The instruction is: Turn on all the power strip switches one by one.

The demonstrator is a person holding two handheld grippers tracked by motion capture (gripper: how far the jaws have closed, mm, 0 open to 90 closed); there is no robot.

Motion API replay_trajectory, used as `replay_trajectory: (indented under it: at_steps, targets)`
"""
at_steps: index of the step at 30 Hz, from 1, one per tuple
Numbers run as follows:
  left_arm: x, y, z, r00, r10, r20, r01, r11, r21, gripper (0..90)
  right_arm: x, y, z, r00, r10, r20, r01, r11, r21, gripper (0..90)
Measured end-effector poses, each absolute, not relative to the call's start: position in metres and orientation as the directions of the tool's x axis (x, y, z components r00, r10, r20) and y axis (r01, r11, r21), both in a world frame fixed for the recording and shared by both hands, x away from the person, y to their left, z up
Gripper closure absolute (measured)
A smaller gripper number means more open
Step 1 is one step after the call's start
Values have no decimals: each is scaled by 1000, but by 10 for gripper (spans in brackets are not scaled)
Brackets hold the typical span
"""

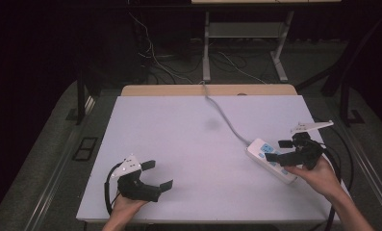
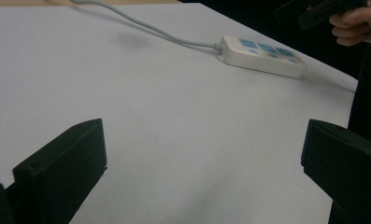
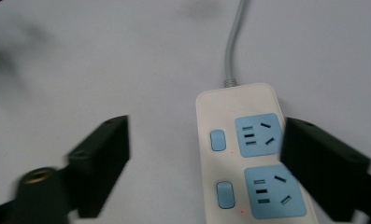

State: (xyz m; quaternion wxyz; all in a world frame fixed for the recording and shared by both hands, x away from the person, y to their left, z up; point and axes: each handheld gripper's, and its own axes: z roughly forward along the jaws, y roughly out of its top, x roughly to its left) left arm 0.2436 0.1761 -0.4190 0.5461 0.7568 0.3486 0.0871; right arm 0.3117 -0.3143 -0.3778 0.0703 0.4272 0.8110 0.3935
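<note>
Two tools were out, both with jaws apart and gripping nothing. The right tool [image 1: 281, 150] hovered over the power strip [image 1: 271, 160], which lay flat at about 4 o'clock on the counter [image 1: 188, 144], probably lining up a switch. The left tool [image 1: 156, 175] idled near 7 o'clock.

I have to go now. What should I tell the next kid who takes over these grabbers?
Left hand-held gripper: open, nothing in it, over the table's near left part.
Right hand-held gripper: open, nothing in it, just above the power strip.
The power strip lies flat near the table's right edge; its grey cord runs off the far side.
Done: nothing plugged in, no grip on the strip.
Left: probably working its blue switches or moving it; I can't tell which.
</note>
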Motion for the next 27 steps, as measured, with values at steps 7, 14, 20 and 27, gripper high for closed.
replay_trajectory:
  at_steps: [7, 14, 20, 27]
  targets:
    - [244, 176, -419, 741, 623, -250, 432, -158, 888, 0, 286, -312, -383, -628, 740, 239, 609, 277, 743, 4]
    - [244, 176, -419, 741, 623, -251, 432, -157, 888, 0, 266, -313, -394, -640, 724, 256, 590, 250, 768, 4]
    - [243, 176, -419, 742, 622, -248, 432, -161, 888, 0, 251, -310, -406, -645, 714, 272, 578, 223, 785, 4]
    - [244, 177, -419, 743, 621, -249, 433, -162, 887, 0, 246, -307, -420, -652, 703, 284, 577, 217, 788, 4]
